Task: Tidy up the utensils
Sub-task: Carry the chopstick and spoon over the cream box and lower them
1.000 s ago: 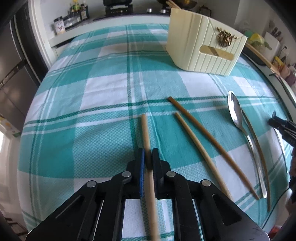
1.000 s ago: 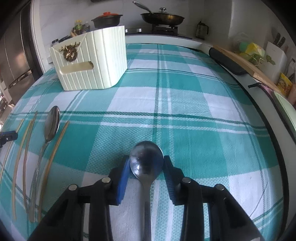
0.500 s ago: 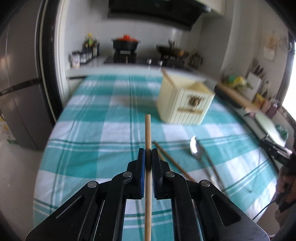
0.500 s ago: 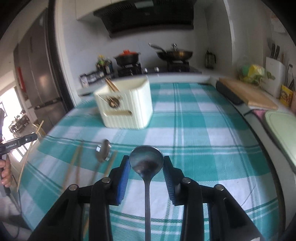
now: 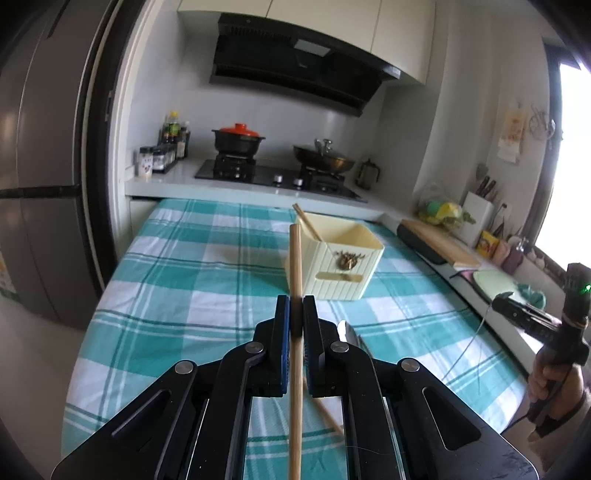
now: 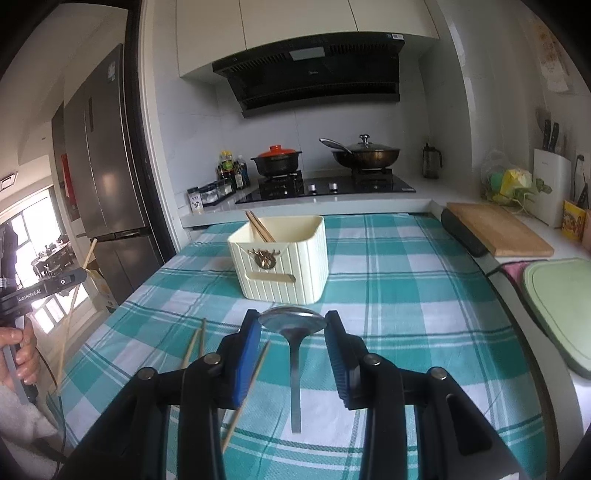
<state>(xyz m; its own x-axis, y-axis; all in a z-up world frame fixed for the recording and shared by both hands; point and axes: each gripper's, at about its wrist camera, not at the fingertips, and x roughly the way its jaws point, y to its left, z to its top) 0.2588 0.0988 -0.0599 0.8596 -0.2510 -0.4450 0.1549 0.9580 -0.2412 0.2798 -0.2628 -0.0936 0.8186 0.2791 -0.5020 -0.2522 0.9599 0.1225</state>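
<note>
The only lettering that reads clearly is "GenRobot.AI", printed in white along the black body of the left hand-held gripper [image 6: 44,290], seen at the left edge of the right wrist view. The range hood [image 6: 314,66] carries a small brand mark in the middle of its front panel, too small to make out. A white sticker [image 6: 395,36] on the cabinet edge above the hood bears print that cannot be read. The fridge [image 6: 107,147] has a light mark near its top, also illegible. Nothing legible shows in the left wrist view.
</note>
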